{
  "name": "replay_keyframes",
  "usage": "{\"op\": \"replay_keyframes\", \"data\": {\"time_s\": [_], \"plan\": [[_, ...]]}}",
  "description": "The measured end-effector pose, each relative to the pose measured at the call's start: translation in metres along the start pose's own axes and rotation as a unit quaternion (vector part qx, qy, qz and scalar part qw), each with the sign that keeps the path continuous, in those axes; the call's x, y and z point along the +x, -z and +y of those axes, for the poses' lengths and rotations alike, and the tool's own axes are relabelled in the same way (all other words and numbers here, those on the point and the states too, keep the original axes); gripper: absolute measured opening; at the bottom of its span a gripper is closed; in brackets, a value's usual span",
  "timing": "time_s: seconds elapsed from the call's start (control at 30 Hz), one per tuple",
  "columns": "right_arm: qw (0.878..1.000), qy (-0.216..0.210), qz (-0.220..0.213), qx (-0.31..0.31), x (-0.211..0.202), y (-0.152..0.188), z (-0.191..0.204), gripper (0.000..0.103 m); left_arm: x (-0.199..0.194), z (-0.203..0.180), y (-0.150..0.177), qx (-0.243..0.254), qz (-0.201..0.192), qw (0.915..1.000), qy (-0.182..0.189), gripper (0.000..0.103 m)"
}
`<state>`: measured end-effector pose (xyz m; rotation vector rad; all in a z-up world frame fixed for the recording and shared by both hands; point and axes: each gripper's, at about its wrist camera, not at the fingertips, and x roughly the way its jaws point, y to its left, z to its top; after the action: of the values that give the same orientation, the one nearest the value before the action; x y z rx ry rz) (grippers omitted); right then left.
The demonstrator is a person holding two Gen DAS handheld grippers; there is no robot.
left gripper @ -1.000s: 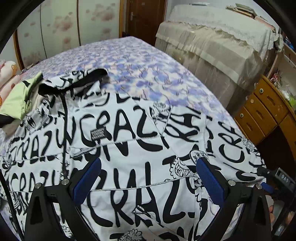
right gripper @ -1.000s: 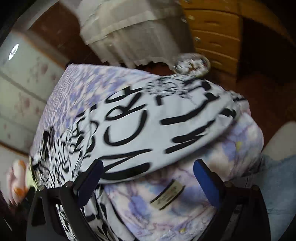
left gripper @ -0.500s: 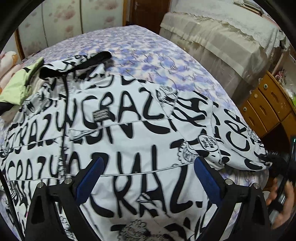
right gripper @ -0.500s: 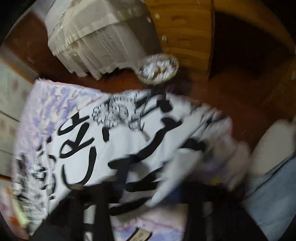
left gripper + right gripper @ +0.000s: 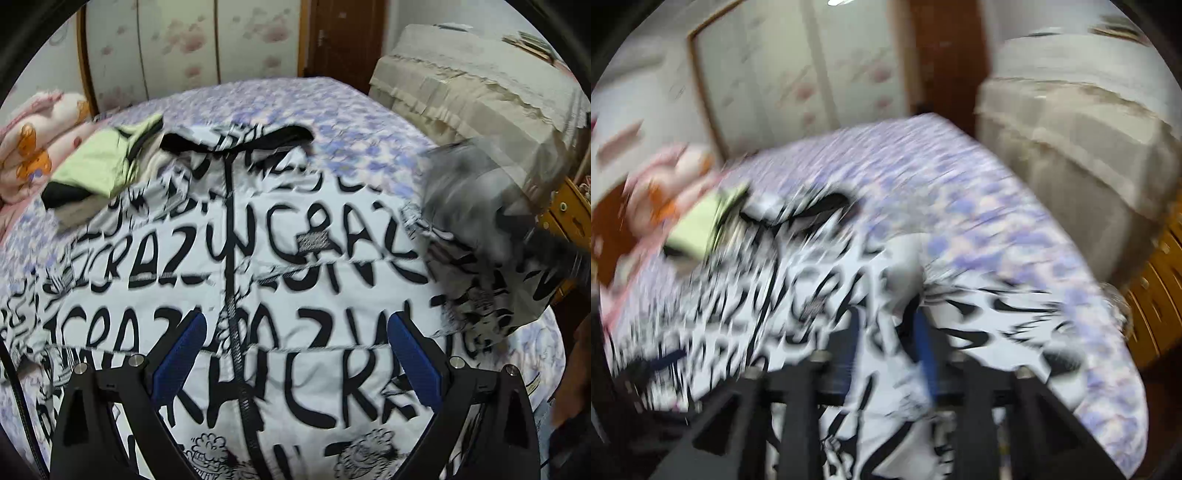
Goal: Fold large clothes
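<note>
A white jacket [image 5: 295,258] with black lettering lies spread on the bed, its zip running down the middle. My left gripper [image 5: 295,354] hovers open over the zip, with nothing between its blue pads [image 5: 181,354]. In the right wrist view, which is badly blurred, my right gripper [image 5: 886,343] has a bunch of the jacket's sleeve [image 5: 901,280] between its close-set pads; its jaws are opening. In the left wrist view that lifted sleeve [image 5: 480,229] is a grey blur above the jacket's right side.
The purple flowered bedspread [image 5: 351,122] lies under the jacket. A folded green garment [image 5: 99,162] and pink bedding [image 5: 29,155] sit at the far left. Cloth-covered furniture [image 5: 480,99] and wooden drawers [image 5: 565,206] stand to the right of the bed.
My right gripper closed on the sleeve at the bed's right edge, rolled, and swung it up and inward over the jacket. My left gripper shifted left to above the zip.
</note>
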<state>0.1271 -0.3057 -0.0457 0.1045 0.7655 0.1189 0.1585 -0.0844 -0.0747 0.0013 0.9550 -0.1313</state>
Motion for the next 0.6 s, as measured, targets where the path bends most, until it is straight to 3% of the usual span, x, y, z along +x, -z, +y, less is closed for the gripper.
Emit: {"op": "replay_keyframes", "data": {"time_s": [0.13,0.33,0.5,0.6], "plan": [[0.998,-0.024,0.06,-0.004,0.026,0.034,0.007,0.045,0.023,0.013,0.009,-0.014,0.038,0.9989,0.022,0.098],[0.991,-0.074,0.077,0.076,-0.001,0.068,-0.031,0.045,0.055,0.013,0.014,-0.044,0.081,0.9921,0.086,0.098],[0.989,-0.059,0.068,0.113,-0.017,0.084,-0.048,0.045,0.094,0.001,0.007,-0.075,0.123,0.9773,0.155,0.079],[0.985,-0.073,0.067,0.145,-0.022,0.092,-0.059,0.045,0.122,-0.01,0.002,-0.09,0.152,0.9667,0.185,0.077]]}}
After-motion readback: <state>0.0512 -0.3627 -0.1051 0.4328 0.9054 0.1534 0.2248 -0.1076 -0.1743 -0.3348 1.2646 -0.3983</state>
